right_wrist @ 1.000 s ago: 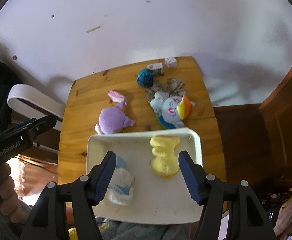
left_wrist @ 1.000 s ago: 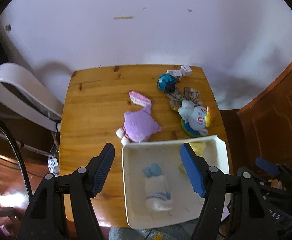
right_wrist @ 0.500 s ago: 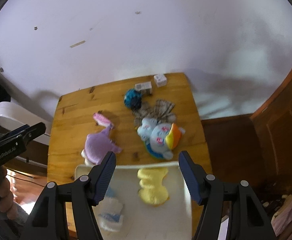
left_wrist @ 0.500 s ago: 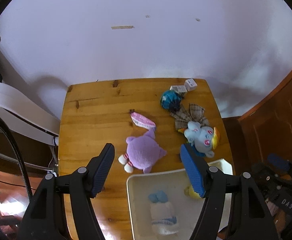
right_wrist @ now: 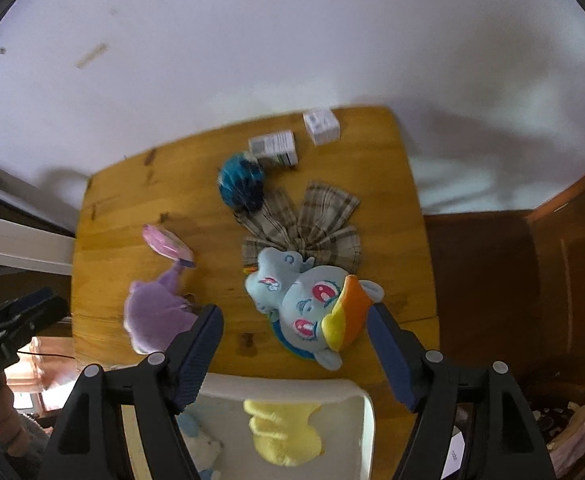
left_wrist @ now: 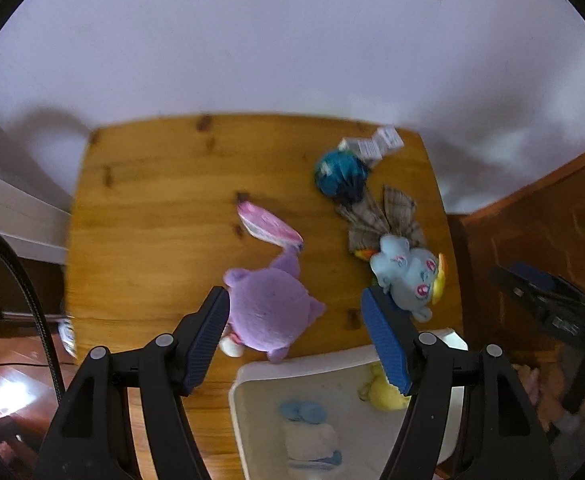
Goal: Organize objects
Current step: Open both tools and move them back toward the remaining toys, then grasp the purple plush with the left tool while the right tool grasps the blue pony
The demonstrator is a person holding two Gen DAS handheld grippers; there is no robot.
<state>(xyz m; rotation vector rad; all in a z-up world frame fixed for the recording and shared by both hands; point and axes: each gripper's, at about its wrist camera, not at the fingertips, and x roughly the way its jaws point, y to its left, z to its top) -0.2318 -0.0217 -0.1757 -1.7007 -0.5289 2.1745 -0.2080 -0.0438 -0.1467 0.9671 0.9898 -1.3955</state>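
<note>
A purple plush (left_wrist: 266,310) (right_wrist: 154,314) lies on the wooden table (left_wrist: 152,220) (right_wrist: 384,184). My left gripper (left_wrist: 296,338) is open and empty above it. A blue pony plush (right_wrist: 310,306) (left_wrist: 410,276) lies to its right. My right gripper (right_wrist: 294,354) is open and empty above the pony. A white tray (left_wrist: 268,408) (right_wrist: 292,388) at the near edge holds a yellow sock (right_wrist: 282,430) (left_wrist: 384,394) and a white-and-blue sock (left_wrist: 310,436) (right_wrist: 202,446).
A pink packet (left_wrist: 268,228) (right_wrist: 166,244), a blue ball (left_wrist: 340,174) (right_wrist: 240,182), a plaid cloth (right_wrist: 308,220) (left_wrist: 382,218) and two small white boxes (right_wrist: 274,146) (left_wrist: 372,144) lie on the table. A white wall stands behind it. Wooden furniture (right_wrist: 532,280) stands to the right.
Both grippers have moved forward and down over the table. The plush toys now sit between the fingers and the tray has slid toward the bottom of both views.
</note>
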